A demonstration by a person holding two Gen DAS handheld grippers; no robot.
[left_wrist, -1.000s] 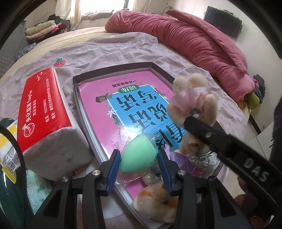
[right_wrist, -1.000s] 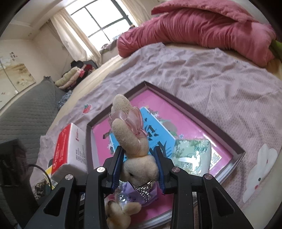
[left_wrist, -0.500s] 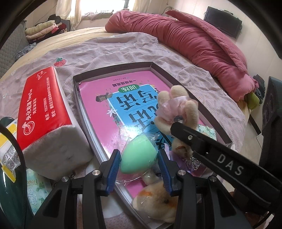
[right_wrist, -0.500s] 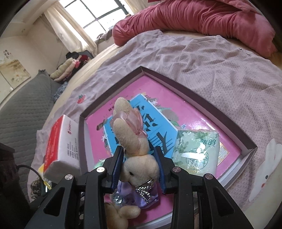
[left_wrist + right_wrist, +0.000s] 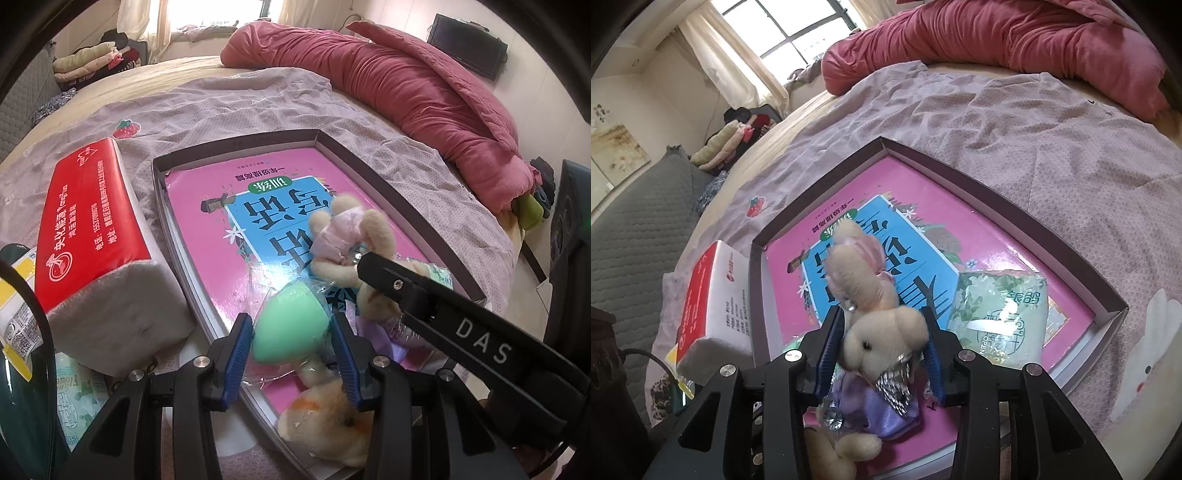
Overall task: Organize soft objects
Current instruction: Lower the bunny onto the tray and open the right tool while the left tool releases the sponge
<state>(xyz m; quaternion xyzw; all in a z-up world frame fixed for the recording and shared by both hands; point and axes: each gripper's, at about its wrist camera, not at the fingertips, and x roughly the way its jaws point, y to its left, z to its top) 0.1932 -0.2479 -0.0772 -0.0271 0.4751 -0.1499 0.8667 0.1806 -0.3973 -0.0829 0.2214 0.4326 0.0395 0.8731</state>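
Observation:
A shallow dark-rimmed box (image 5: 236, 143) (image 5: 997, 188) lies on the bed with a pink book (image 5: 207, 229) (image 5: 923, 192) inside. My left gripper (image 5: 291, 334) is shut on a green sponge (image 5: 290, 326) in clear wrap, held over the box's near end. My right gripper (image 5: 886, 339) is shut on a beige plush bunny (image 5: 886, 332) with a pink bow and purple dress, low over the book. The bunny also shows in the left wrist view (image 5: 351, 236). A small orange-and-cream plush (image 5: 325, 421) lies in the box's near corner. A green tissue pack (image 5: 1001, 317) lies in the box.
A red-and-white tissue pack (image 5: 96, 243) (image 5: 713, 295) lies left of the box on the lilac sheet (image 5: 1034, 122). A rolled red duvet (image 5: 406, 85) runs along the far side. Folded clothes (image 5: 88, 62) lie at the far left. Another tissue packet (image 5: 74, 398) sits near left.
My right gripper has lowered the bunny toward the book and tipped it forward. My left gripper has stayed put with the green sponge.

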